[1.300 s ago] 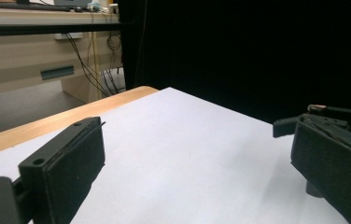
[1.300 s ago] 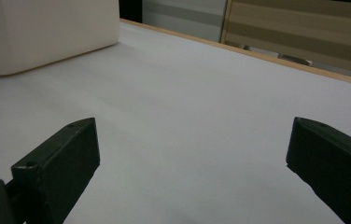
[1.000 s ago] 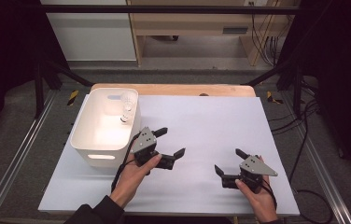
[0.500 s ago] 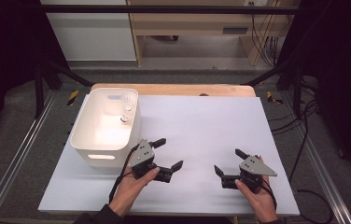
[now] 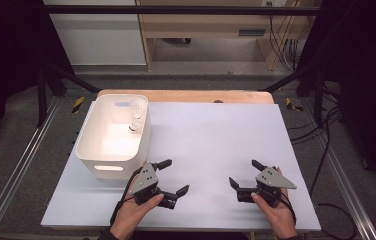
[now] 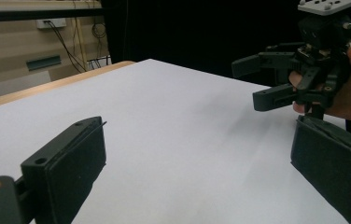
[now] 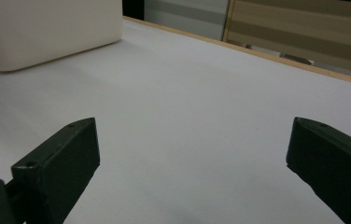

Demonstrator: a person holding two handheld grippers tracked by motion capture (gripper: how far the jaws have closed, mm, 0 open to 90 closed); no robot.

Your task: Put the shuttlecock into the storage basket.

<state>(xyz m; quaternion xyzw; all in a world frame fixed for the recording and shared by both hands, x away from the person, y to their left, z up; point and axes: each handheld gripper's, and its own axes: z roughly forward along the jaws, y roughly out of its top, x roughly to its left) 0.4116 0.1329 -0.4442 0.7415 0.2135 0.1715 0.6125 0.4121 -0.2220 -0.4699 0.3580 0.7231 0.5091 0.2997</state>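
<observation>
On the left of the white worktop (image 5: pixel 216 135), at about ten o'clock from its centre, stands a white plastic tub (image 5: pixel 92 150) with a handle slot in its near wall. Inside it, against the far right corner, lies a clear light bulb (image 5: pixel 135 112), its metal base pointing toward the near side.

Just beside the tub's near right corner, at about seven o'clock on the worktop, the left gripper (image 5: pixel 172 177) is held low over the sheet by the person's left hand (image 5: pixel 135 212). Its jaws are spread wide and released, with nothing between them; in the left gripper view (image 6: pixel 197 158) only bare white surface lies between the two black pads, and they point toward two o'clock, away from the tub.

At about five o'clock on the worktop, well apart from the tub and the bulb, the right gripper (image 5: pixel 245 174) rests in the person's right hand (image 5: pixel 276 212), a grey three-cornered plate on top. Its jaws also stand wide apart, released and empty, aimed toward ten o'clock. The right gripper view (image 7: pixel 192 154) shows bare worktop between the jaws and the tub's rounded corner (image 7: pixel 47 32) at the upper left. The left gripper view also catches the right gripper (image 6: pixel 267 79) farther off, its jaws spread.
</observation>
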